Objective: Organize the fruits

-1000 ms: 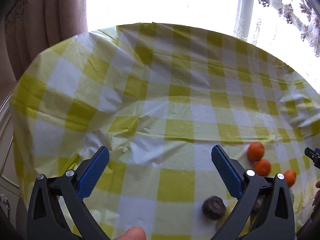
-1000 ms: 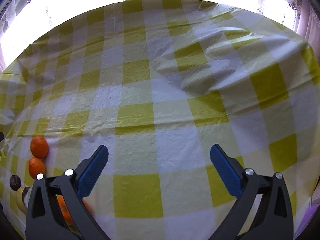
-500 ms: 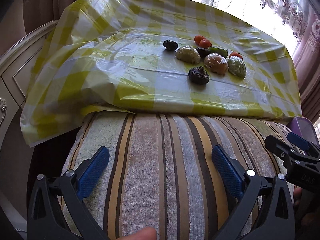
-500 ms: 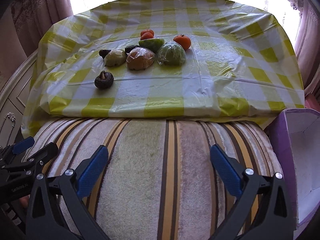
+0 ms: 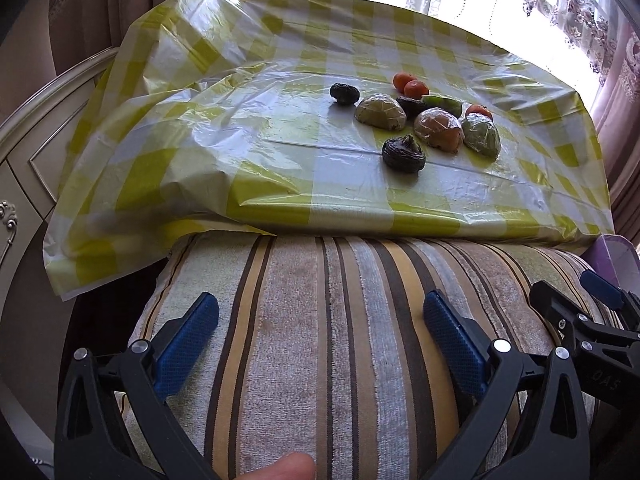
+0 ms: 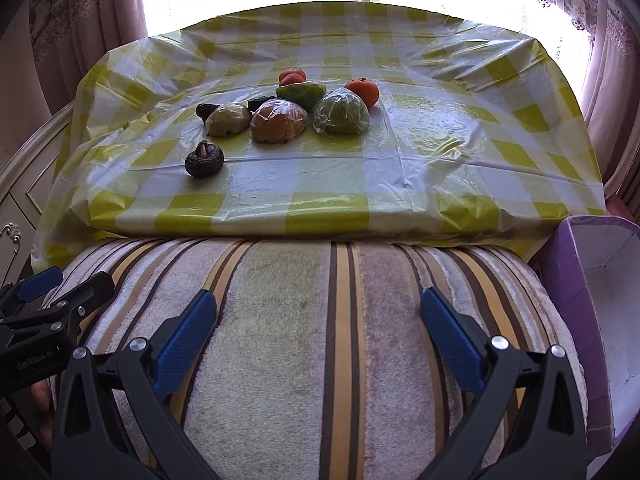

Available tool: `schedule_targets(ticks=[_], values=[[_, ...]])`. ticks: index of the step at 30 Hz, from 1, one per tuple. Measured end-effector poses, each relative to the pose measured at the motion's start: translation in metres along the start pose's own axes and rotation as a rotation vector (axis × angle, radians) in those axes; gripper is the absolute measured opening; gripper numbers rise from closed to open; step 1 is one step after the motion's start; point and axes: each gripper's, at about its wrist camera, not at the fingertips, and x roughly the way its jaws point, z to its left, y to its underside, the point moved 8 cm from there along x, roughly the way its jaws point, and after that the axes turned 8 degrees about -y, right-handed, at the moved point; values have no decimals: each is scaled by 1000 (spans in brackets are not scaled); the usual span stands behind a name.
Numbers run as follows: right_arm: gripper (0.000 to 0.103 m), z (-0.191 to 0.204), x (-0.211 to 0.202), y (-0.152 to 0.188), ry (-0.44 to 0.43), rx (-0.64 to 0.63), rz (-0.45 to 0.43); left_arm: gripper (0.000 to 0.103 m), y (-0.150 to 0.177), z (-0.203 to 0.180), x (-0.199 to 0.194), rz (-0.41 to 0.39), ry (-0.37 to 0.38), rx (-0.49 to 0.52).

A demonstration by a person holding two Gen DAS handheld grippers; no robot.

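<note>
The left gripper (image 5: 320, 326) is hanging low over a striped cushion (image 5: 340, 320), its blue fingers (image 5: 188, 340) spread wide with nothing between them; the right gripper (image 6: 318, 324) is hovering just beside it, to its right, over the same cushion, its jaws likewise standing wide apart and holding nothing; a fingertip (image 5: 290, 466) is showing at the bottom edge of the left wrist view. Off to the right of the right gripper, a purple box (image 6: 592, 308) is sitting against the cushion, its white inside showing.

Ahead of both grippers, beyond the cushion, a yellow-checked plastic cloth (image 6: 400, 184) is lying over a raised surface, and the fruits are resting on it, well apart from both grippers; nearest is a dark wrinkled fruit (image 6: 204, 159), sitting alone, ahead and to the left of the right gripper. Behind it three wrapped fruits are lying in a row: a pale green one (image 6: 229, 120), a brownish one (image 6: 279, 121) touching it, and a green one (image 6: 341, 113) on the right; two more dark fruits (image 5: 344, 93) are sitting by the pale one. Farther still, an unwrapped green fruit (image 6: 301, 94) is lying behind the row, with two oranges (image 6: 292, 76) close together beyond it and a third orange (image 6: 362, 91) just beside the green wrapped one. Farthest off, curtains (image 6: 80, 20) are framing a bright window.
</note>
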Motion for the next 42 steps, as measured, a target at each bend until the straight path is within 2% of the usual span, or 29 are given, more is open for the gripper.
schedule_targets(ticks=[3,9,14,23,30,42], values=[[102,-1,0,0,-9,6,0,99,-2,0,0,14,4,-1],[102,-1,1,-1,-21,10,-2,99,-7,-15,-5,-8,13,76],[102,0,2,-1,-13,8,1,99,-3,-13,1,6,52,44],[102,-1,1,1,-4,9,-3,99,-1,-16,1,-2,61,47],[102,3,4,-1,-16,2,-6,99,-3,-12,-1,-16,20,42],[102,8,2,1,-1,-6,0,99,-5,-9,1,-20,17,43]])
